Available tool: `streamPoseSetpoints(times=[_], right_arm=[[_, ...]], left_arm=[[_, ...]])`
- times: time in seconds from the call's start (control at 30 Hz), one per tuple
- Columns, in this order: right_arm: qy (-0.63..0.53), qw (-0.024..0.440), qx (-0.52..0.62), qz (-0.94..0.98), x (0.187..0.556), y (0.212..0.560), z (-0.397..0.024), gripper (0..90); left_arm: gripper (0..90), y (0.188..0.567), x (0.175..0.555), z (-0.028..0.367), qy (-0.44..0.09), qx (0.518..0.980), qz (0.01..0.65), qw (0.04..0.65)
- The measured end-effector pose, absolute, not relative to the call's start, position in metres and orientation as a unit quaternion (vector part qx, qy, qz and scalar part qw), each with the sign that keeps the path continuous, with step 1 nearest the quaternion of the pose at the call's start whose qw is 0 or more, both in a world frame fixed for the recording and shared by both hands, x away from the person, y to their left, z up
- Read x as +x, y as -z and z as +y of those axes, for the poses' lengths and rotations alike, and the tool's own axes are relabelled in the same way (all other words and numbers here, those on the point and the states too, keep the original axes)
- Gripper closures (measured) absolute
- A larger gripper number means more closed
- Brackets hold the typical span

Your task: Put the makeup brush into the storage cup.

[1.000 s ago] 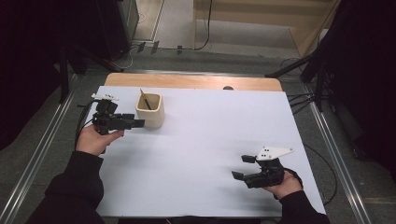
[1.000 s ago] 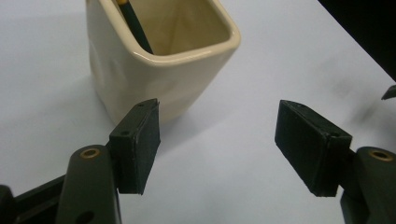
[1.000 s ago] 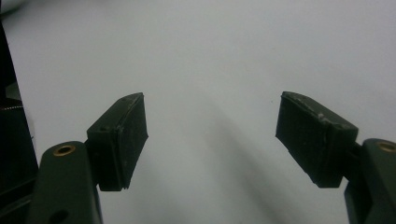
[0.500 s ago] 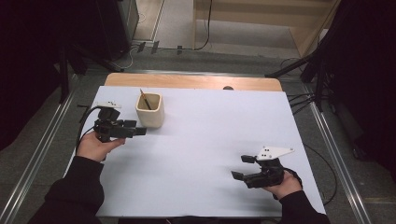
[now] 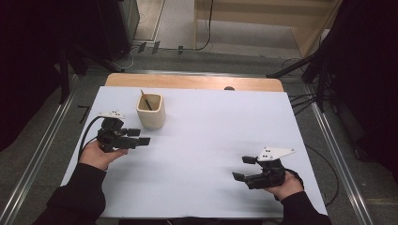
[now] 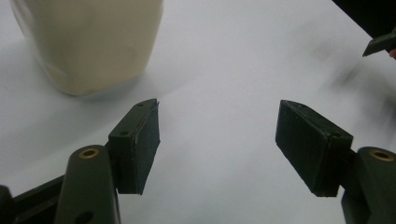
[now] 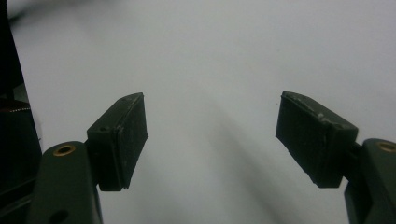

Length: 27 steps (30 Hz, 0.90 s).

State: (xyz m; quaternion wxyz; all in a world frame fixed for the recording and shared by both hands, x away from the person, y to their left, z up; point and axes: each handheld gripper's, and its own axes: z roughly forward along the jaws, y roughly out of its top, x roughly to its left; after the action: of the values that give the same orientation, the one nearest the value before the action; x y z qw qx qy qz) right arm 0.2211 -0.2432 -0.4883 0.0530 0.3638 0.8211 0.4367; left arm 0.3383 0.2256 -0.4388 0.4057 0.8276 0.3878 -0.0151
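Left gripper [image 5: 141, 136], jaws released, sits just beside a cream cup [image 5: 150, 111] holding a pencil [image 5: 145, 100] near the table's [image 5: 206, 131] far left corner. Right gripper [image 5: 244, 168], released, rests near the near right corner.

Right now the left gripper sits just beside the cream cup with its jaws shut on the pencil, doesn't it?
Not quite: the left gripper is beside the cream cup, but its jaws are open and empty, as the left gripper view shows. The pencil stands inside the cup.

One cream cup [image 5: 150, 111] stands on the white-covered desk [image 5: 211, 140], with one thin stick [image 5: 145, 100] in it. Two grippers are in hand: left gripper [image 5: 139, 136], right gripper [image 5: 243, 168].
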Motion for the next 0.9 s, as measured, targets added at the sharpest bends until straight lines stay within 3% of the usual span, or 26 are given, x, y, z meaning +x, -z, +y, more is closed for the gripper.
streamPoseSetpoints(times=[0.9], right_arm=[[-0.432, 0.052, 0.367, 0.822, 0.221, 0.489, -0.243, 26.1]], left_arm=[[31.1, 0.455, 0.305, 0.222, 0.035, 0.842, 0.360, 0.401]])
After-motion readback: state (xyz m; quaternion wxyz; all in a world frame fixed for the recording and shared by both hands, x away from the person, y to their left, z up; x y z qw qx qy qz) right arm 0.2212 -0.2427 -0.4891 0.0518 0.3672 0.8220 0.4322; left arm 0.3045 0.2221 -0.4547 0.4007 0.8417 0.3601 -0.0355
